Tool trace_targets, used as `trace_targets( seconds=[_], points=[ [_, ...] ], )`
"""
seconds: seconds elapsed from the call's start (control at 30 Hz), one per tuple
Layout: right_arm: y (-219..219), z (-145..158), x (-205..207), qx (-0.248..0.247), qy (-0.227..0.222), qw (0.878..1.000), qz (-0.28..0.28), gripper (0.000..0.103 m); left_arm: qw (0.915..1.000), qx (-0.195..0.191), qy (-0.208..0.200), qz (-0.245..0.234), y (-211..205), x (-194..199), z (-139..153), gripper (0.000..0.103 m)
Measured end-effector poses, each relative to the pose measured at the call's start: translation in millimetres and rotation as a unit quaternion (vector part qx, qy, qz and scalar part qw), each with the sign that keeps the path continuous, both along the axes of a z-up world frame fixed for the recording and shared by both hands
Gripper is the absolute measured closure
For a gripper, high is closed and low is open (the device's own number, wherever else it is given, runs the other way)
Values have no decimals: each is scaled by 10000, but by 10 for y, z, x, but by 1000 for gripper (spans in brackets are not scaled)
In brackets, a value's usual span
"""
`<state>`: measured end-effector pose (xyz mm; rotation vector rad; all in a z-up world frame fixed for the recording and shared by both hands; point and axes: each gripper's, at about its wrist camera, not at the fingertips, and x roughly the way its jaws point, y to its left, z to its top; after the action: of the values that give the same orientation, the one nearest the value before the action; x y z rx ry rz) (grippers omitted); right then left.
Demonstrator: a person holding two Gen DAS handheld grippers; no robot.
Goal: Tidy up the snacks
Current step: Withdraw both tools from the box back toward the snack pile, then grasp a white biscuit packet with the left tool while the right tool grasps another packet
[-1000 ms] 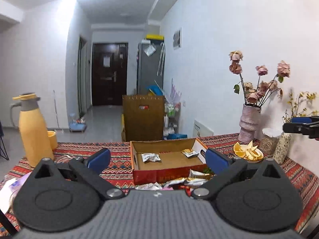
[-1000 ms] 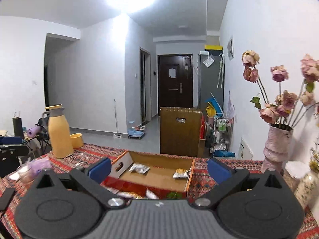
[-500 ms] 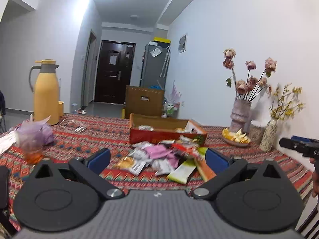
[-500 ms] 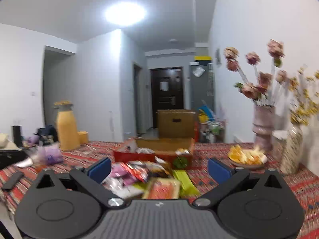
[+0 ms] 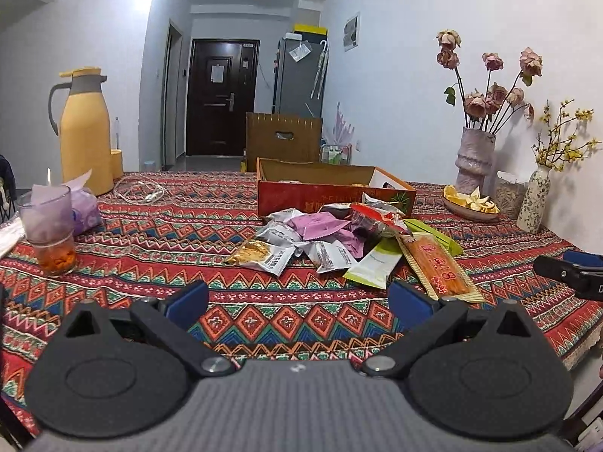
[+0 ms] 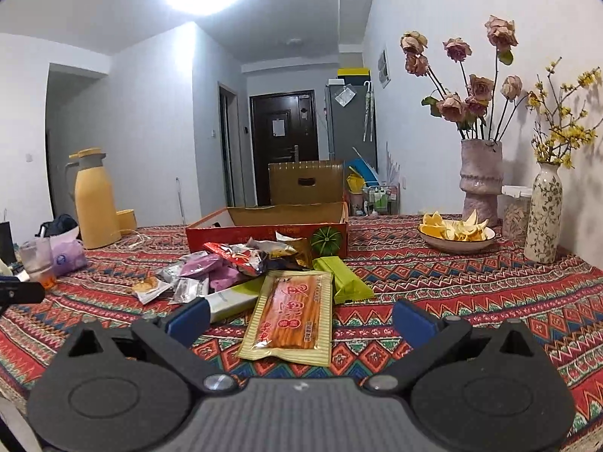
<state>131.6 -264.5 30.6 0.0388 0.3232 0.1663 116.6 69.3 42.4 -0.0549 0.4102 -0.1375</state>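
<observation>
At the left of the right wrist view stands a yellow jug point(image 6: 93, 199), with a glass point(image 6: 37, 261) holding something orange-red at its bottom in front of it, on the patterned tablecloth point(image 6: 471, 301). Toward the centre lies the heap of snack packets point(image 6: 241, 267), loose on the cloth and pressed against the near wall of the open cardboard box point(image 6: 264, 231). From this low angle the box's floor is mostly hidden; it may hold a few packets, but I cannot tell. The long orange packet point(image 6: 288, 316) lies nearest, just ahead of the right gripper point(image 6: 299, 314), whose jaws are spread wide and hold nothing. The left gripper point(image 5: 297, 299) is likewise released and empty, short of the heap.

The packets overlap, so a closing pinch could catch two at once or drag neighbours off the table's near edge.

At the right, a bowl point(image 6: 456, 233) holds orange peel, beside two vases point(image 6: 480, 177) of dried flowers that a wide swing could topple.
</observation>
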Motion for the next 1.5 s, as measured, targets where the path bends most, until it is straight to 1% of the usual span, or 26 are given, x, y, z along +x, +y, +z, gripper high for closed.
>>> trace_targets(
  seconds=[0.13,0.27,0.37,0.43,0.53,0.67,0.73,0.83,0.9,1.03,1.13,1.23,1.27,1.33,1.4,1.43,1.5],
  points=[
    [46,-23,142,-100,92,9999,-41,0,9998,-5,181,5,12,200,-71,0],
    [57,-74,305,-61,209,9996,-153,0,9992,89,395,53,30,427,-160,0],
    [91,-95,420,-43,259,9995,-177,0,9978,193,597,198,58,642,-219,0],
    [125,-102,500,-52,280,9995,-142,0,9974,212,653,232,85,781,-256,0],
    [191,-107,646,-104,311,9994,-132,0,9974,234,660,168,110,1004,-286,0],
    [280,-83,884,-98,475,9986,-214,0,9973,333,655,-29,118,1367,-318,0],
    [309,-61,991,10,514,9986,-159,0,9963,442,736,-79,111,1555,-350,0],
    [346,-29,1137,158,563,9982,-123,0,9916,701,1075,-175,97,1903,-454,0],
    [373,-25,1221,179,592,9979,-181,0,9898,756,1189,-223,96,2070,-509,0],
    [410,-42,1360,181,690,9972,-218,0,9875,664,1363,-422,113,2330,-593,0],
    [424,-55,1449,190,779,9966,-188,1,9873,674,1380,-416,112,2452,-639,0],
    [437,-41,1530,166,788,9966,-175,1,9872,575,1433,-400,133,2530,-715,1],
    [444,-29,1564,165,785,9966,-169,1,9880,537,1398,-389,150,2525,-711,3],
    [458,-10,1642,175,769,9968,-155,1,9897,394,1326,-383,193,2514,-706,10],
    [478,7,1743,180,781,9967,-94,2,9908,343,1269,-305,221,2508,-696,26],
    [489,19,1798,162,774,9968,-59,2,9912,348,1248,-271,215,2515,-693,30],
    [522,37,1944,62,791,9968,30,2,9919,327,1195,-295,218,2499,-678,44]
  ],
)
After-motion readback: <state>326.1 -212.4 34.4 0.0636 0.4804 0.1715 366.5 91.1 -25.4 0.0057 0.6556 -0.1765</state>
